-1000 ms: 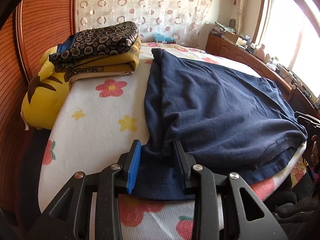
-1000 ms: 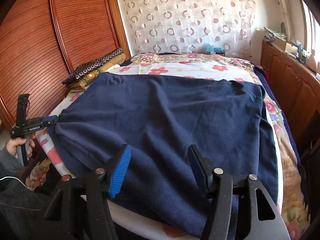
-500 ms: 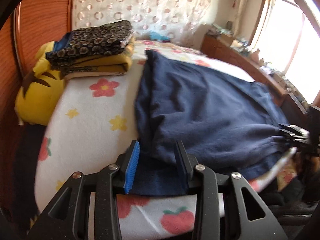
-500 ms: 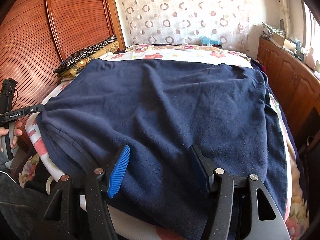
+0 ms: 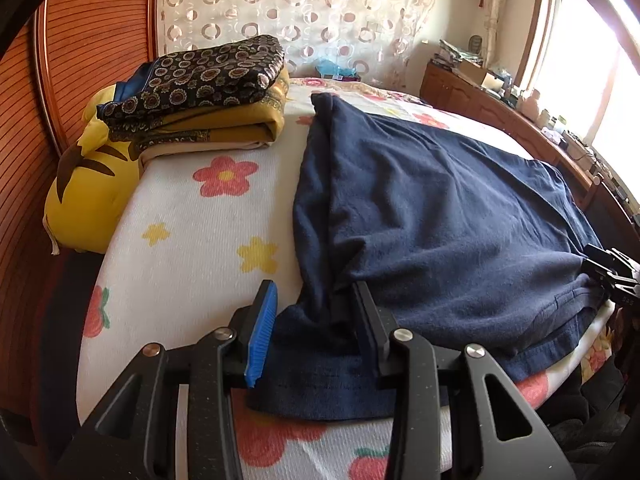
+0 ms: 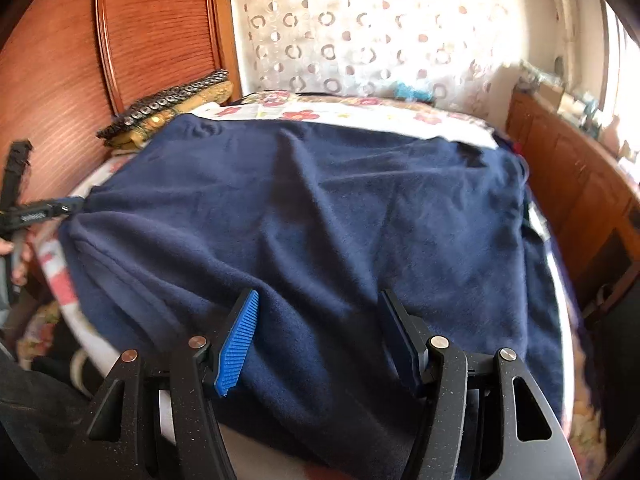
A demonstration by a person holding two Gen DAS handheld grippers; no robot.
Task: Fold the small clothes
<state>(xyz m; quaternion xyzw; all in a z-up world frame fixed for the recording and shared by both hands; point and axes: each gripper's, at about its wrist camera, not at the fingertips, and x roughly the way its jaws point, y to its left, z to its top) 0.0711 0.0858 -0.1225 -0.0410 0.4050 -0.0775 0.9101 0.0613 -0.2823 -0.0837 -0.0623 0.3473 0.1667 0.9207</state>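
Left gripper (image 5: 314, 304): jaws part-open and straddling the near-left corner of the navy garment (image 5: 440, 208). Cloth lies between the pads; the blue pad shows a gap, the black one is at the cloth and I can't tell if it presses. Opening has crept wider over the last second, so this reads as releasing, not holding. Its view swung blurred half a second ago and is now back to about the framing of a second ago.

Ahead-left of it: folded patterned stack (image 5: 200, 96) on a yellow cushion (image 5: 88, 184), clear of the work, on the floral bed cover (image 5: 192, 240).

Right gripper (image 6: 318, 332): jaws wide, unchanged, nothing clamped; navy cloth lies flat beneath and ahead of the tips. It has dropped closer to the near hem than a second ago, and the garment fills more of its view.

Meaning: garment is spread flat across the bed between both tools and neither has a grip, so the next fold probably hasn't started. Likely next is pinching the near edge with both.
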